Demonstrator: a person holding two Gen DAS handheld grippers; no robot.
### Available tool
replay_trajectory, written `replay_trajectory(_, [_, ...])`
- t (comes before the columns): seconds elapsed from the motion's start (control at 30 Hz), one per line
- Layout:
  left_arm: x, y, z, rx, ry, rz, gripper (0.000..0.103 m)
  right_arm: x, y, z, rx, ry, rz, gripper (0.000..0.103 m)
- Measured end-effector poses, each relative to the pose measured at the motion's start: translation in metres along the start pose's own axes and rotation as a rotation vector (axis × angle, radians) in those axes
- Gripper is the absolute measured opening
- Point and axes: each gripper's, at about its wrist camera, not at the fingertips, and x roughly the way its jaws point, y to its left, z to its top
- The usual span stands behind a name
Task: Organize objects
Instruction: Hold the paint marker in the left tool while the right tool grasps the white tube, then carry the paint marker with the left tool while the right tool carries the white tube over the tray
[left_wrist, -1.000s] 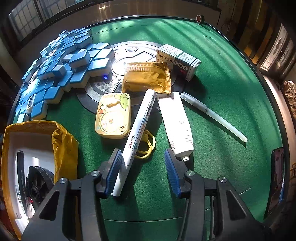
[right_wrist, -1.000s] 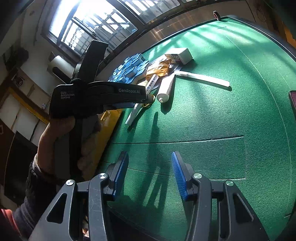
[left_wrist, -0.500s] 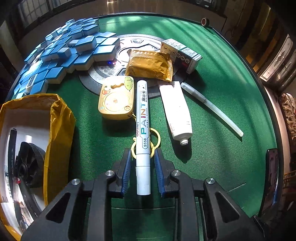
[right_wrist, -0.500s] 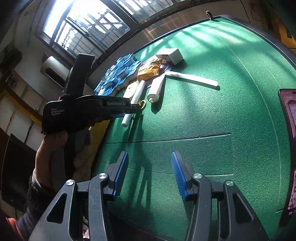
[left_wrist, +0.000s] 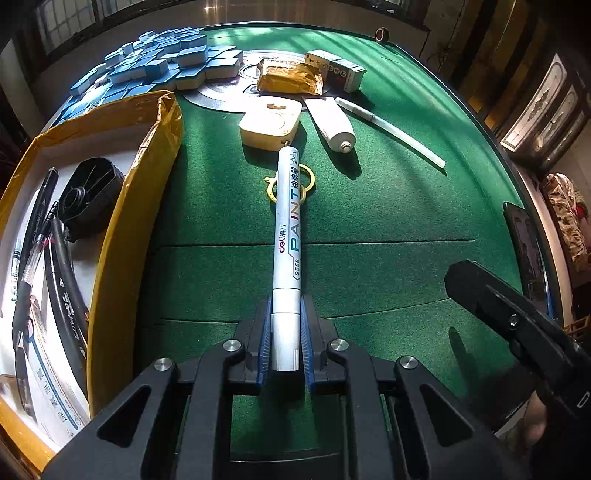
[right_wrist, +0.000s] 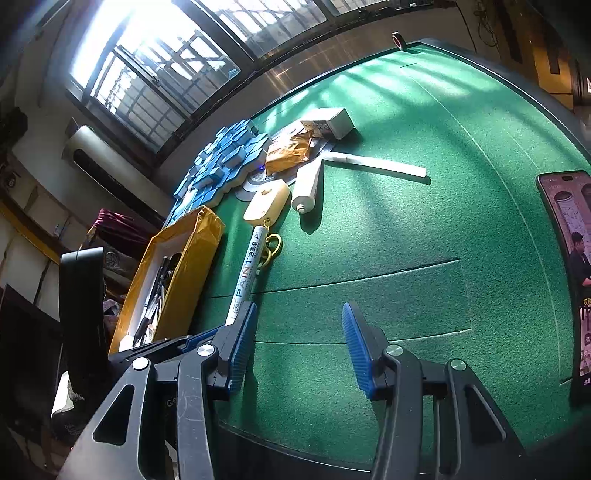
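Gripping the paint marker (left_wrist: 289, 236) by its cap end, your left tool (left_wrist: 286, 332) was clenched on it, jaws just closed, above the green felt table (left_wrist: 399, 221). Your right tool (right_wrist: 295, 343) hung released over bare felt. Blue tiles (left_wrist: 159, 66), a yellow case (left_wrist: 271, 123) and a white tube (left_wrist: 332, 123) lay beyond; the yellow box (left_wrist: 122, 229) sat just beside. Barred windows (right_wrist: 155, 74) lit the room.

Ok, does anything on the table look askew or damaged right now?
Nothing looks damaged. The mahjong tiles lie in a loose heap spilling onto the round centre panel, and the brown packet is crumpled. The left tool grips the paint marker squarely.
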Motion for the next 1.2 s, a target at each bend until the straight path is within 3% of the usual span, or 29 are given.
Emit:
replay_trajectory(0.37, [-0.009, 0.018, -0.017, -0.028, -0.004, -0.056, 0.012, 0.023, 0.022, 0.013, -0.042, 0.050, -0.033, 0.044])
replay_trajectory(0.7, [-0.005, 0.017, -0.010, 0.012, -0.001, -0.064, 0.012, 0.059, 0.035, 0.069, -0.096, 0.055, -0.143, 0.045])
replay_trajectory(0.9, [-0.002, 0.027, -0.002, -0.010, 0.016, -0.134, 0.012, 0.100, 0.037, 0.105, -0.132, 0.082, -0.206, 0.044])
replay_trajectory(1.07, [0.000, 0.034, 0.001, -0.041, 0.038, -0.179, 0.013, 0.133, 0.039, 0.116, -0.168, 0.121, -0.246, 0.044])
replay_trajectory(1.13, [0.001, 0.032, 0.002, -0.036, 0.037, -0.180, 0.013, 0.142, 0.042, 0.114, -0.203, 0.139, -0.276, 0.038])
replay_trajectory(1.17, [0.001, 0.033, 0.002, -0.040, 0.037, -0.181, 0.013, 0.144, 0.044, 0.112, -0.224, 0.141, -0.303, 0.027])
replay_trajectory(1.2, [0.001, 0.033, 0.002, -0.043, 0.038, -0.182, 0.013, 0.144, 0.046, 0.109, -0.246, 0.136, -0.340, 0.027])
